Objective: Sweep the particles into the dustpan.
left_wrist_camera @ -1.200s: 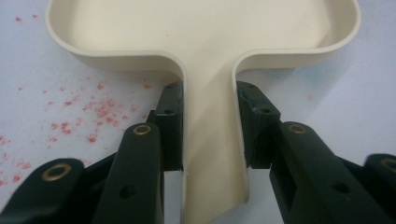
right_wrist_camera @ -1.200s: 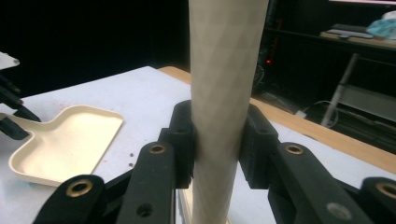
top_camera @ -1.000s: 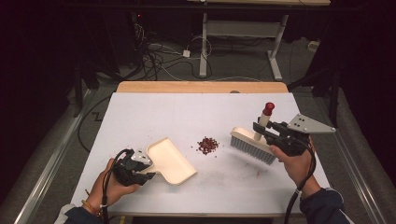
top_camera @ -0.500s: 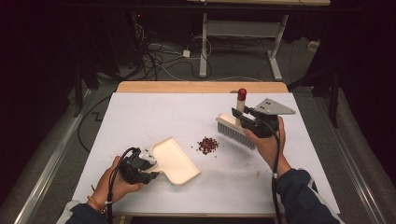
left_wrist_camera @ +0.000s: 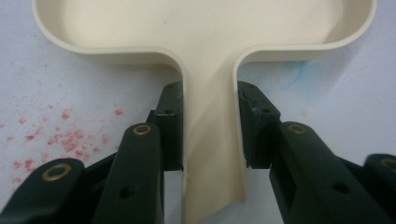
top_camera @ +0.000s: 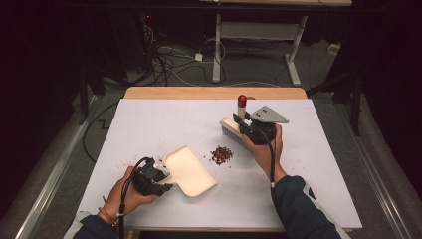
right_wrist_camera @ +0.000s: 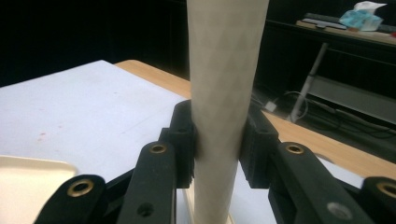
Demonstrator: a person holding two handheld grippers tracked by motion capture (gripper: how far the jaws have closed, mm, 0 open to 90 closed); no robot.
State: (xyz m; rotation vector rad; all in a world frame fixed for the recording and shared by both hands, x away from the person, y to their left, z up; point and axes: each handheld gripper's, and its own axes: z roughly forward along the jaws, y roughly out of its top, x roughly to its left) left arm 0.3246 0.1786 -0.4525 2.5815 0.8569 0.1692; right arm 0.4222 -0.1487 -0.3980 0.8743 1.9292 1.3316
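A cream dustpan (top_camera: 191,172) lies on the white table (top_camera: 164,124) at the front left. My left gripper (top_camera: 160,173) is shut on its handle (left_wrist_camera: 210,154), with both pads (left_wrist_camera: 170,126) pressed against the handle's sides. A small pile of dark red crumbs (top_camera: 221,154) lies just right of the pan's mouth. Behind the pile, my right gripper (top_camera: 245,128) is shut on the pale handle (right_wrist_camera: 222,93) of a hand brush (top_camera: 230,128). The handle stands upright with a red tip (top_camera: 242,101), and the bristles point down at the table.
Faint red specks (left_wrist_camera: 60,140) dot the table beside the dustpan handle. A wooden strip (top_camera: 214,92) edges the far side of the table. Beyond it are cables (top_camera: 164,59) on the floor and a desk frame (top_camera: 259,30).
My right gripper has carried the brush leftward and a bit farther back, from right of the crumbs to just behind them. The left gripper and dustpan have stayed in place.
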